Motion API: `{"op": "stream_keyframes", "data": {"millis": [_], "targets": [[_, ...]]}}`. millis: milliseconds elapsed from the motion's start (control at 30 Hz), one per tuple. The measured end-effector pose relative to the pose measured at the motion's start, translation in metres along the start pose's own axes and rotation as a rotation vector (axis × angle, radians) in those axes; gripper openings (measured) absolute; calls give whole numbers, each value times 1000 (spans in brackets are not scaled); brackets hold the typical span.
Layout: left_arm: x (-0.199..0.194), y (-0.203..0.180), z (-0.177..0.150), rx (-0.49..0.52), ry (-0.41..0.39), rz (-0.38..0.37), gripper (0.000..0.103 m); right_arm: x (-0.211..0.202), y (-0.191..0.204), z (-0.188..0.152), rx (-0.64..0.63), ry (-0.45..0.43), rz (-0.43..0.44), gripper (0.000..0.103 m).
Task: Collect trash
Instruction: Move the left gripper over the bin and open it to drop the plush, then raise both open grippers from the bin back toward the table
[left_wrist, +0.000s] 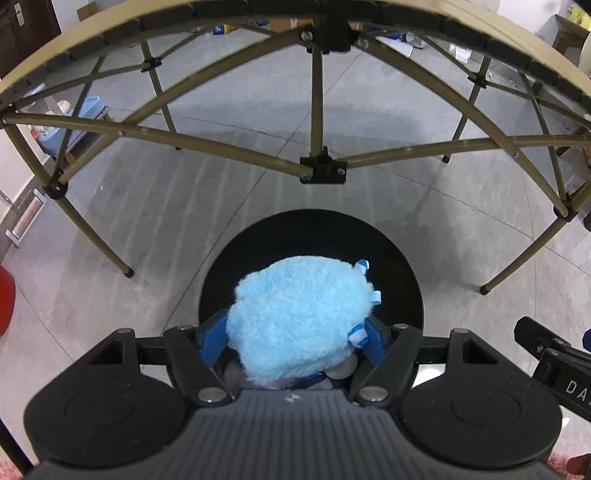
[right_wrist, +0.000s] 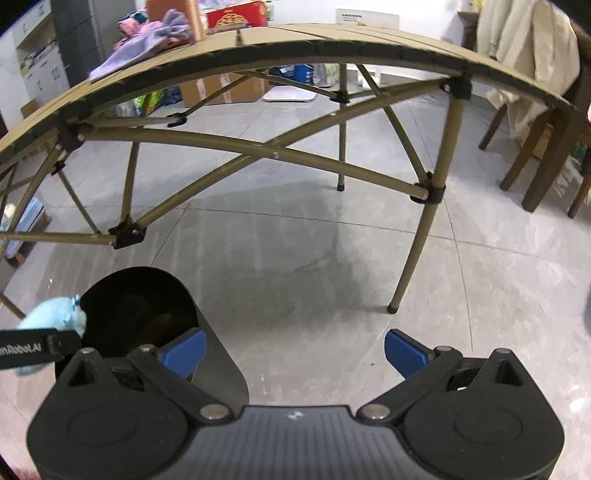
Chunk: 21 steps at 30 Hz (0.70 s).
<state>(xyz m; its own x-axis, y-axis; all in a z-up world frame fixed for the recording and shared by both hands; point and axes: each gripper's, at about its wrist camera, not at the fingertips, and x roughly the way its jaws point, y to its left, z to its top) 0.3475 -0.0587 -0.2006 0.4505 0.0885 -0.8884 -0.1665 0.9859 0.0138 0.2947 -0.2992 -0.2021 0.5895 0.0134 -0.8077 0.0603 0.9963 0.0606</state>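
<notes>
1. A grey tiled floor (right_wrist: 295, 258) spreads under a tan folding table (right_wrist: 332, 40), whose crossed metal legs fill the upper half of both wrist views.
2. In the right wrist view, purple and pink cloths (right_wrist: 147, 40) lie on the tabletop at about 11 o'clock, and a wooden chair (right_wrist: 535, 147) draped with a cream fabric stands at 2 o'clock.
3. A black round bin (left_wrist: 310, 258) stands on the floor in front of the table; in the left wrist view its dark opening sits just below centre.
4. The left gripper (left_wrist: 295, 332) is pinching a fluffy light-blue plush toy (left_wrist: 299, 317) between its blue fingers (left_wrist: 212, 338), one on each side of it.
5. The toy hangs over the bin's mouth, covering its 6 o'clock part.
6. In the right wrist view the same toy shows at 9 o'clock, beside the bin's rim.
7. The right gripper (right_wrist: 295, 350) has its blue fingers spread wide with nothing between them, over bare floor just to the right of the bin.
</notes>
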Motion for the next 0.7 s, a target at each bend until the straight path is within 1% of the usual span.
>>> {"op": "stream_keyframes", "data": {"millis": [100,233,333,467,500,567,600,633,700], "targets": [[6,-3,-1,3,15,3,72,1,1,-2,-3,-8,-25,103],[12,-6,-2,4,28,6,72,3,2,-4,-3,-9,-30,103],[12,-6,-1,6,23,4,73,5,4,-5,-10,0,-30,103],[12,-7,-1,9,25,5,74,4,8,-6,-34,-8,-42,103],[13,-7,-1,11,28,2,77,4,7,-6,-33,-10,-44,103],[14,-7,-1,13,40,-10,84,3,7,-5,-31,-11,-45,103],[13,-6,-1,8,47,-18,95,3,7,-5,-32,-12,-46,103],[13,-6,-1,1,54,-25,103,3,7,-5,-34,-12,-46,103],[13,-5,-1,-8,59,-25,103,3,7,-6,-36,-15,-48,103]]}}
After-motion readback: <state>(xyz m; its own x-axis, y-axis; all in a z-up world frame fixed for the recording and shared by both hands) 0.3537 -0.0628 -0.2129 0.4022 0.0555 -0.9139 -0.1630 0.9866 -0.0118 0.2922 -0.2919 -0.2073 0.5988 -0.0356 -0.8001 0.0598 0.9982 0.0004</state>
